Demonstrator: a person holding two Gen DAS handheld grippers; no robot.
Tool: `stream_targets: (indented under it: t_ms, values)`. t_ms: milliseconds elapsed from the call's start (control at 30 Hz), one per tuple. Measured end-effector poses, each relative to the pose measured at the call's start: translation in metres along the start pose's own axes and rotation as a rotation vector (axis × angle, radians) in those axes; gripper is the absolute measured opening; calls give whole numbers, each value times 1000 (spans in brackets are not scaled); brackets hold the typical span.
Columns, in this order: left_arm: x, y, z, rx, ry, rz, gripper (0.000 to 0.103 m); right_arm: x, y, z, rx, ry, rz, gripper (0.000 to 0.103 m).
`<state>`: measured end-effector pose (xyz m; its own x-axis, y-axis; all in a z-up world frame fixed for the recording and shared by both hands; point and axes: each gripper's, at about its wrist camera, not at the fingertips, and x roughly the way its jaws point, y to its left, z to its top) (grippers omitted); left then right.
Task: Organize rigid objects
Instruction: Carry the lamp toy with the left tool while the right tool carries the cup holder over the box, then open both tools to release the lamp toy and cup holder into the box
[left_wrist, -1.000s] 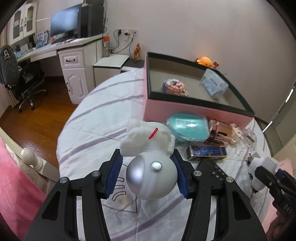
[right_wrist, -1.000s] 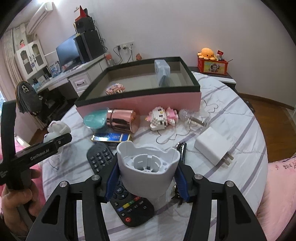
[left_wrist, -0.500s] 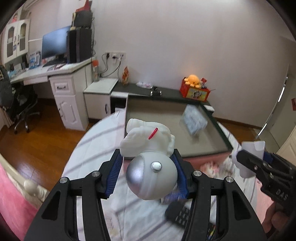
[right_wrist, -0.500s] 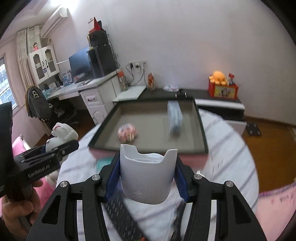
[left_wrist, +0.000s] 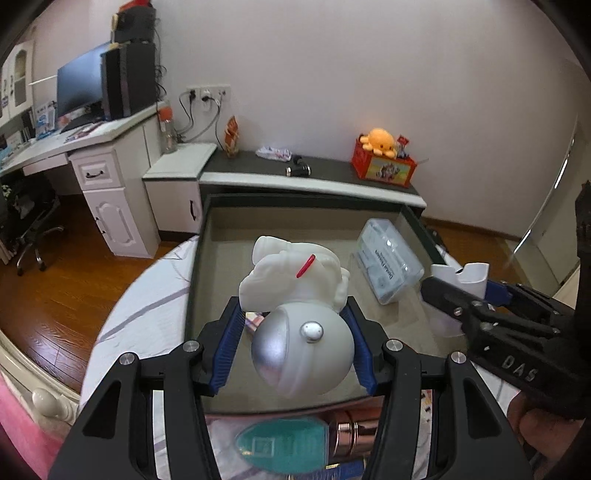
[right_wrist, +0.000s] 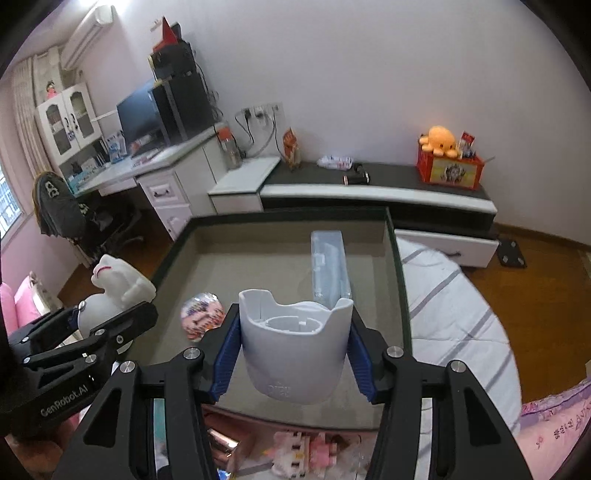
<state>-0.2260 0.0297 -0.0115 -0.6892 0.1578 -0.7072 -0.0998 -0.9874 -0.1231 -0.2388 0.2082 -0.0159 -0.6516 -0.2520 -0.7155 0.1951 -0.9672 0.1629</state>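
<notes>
My left gripper (left_wrist: 293, 347) is shut on a white astronaut figure (left_wrist: 295, 306) with a silver helmet, held above the near left part of the open box (left_wrist: 195, 266). My right gripper (right_wrist: 293, 354) is shut on a white cup-shaped base (right_wrist: 295, 354), held above the box's near edge (right_wrist: 295, 417). Each gripper shows in the other's view: the right one with the base (left_wrist: 460, 280) at right, the left one with the astronaut (right_wrist: 118, 291) at left. Inside the box lie a clear plastic case (right_wrist: 328, 266) and a small multicoloured round item (right_wrist: 202, 319).
In front of the box on the striped bedspread (right_wrist: 454, 317) lie a teal oval case (left_wrist: 284, 446), a rose-gold cylinder (left_wrist: 351, 435) and a pink-white brick toy (right_wrist: 306, 450). Behind stand a low cabinet (left_wrist: 314, 181), a red box with an orange plush (left_wrist: 384, 162) and a desk (left_wrist: 55, 147).
Both grippers rose from the bedspread and moved forward over the box, each still holding its object. The remote and charger have dropped out of view.
</notes>
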Motion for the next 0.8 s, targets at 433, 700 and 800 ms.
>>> stream_targets:
  t_ms: [433,700,800]
  values:
    - [67,-2,-12,25,113,36,54,49,-15,-7,9,113,-26,55]
    - [68,-3,-14,40,130,67,55,54,-8,-11,-30,131,-41,58]
    - [62,4,-14,25,126,90,59,50,-3,-12,-53,138,-32,68]
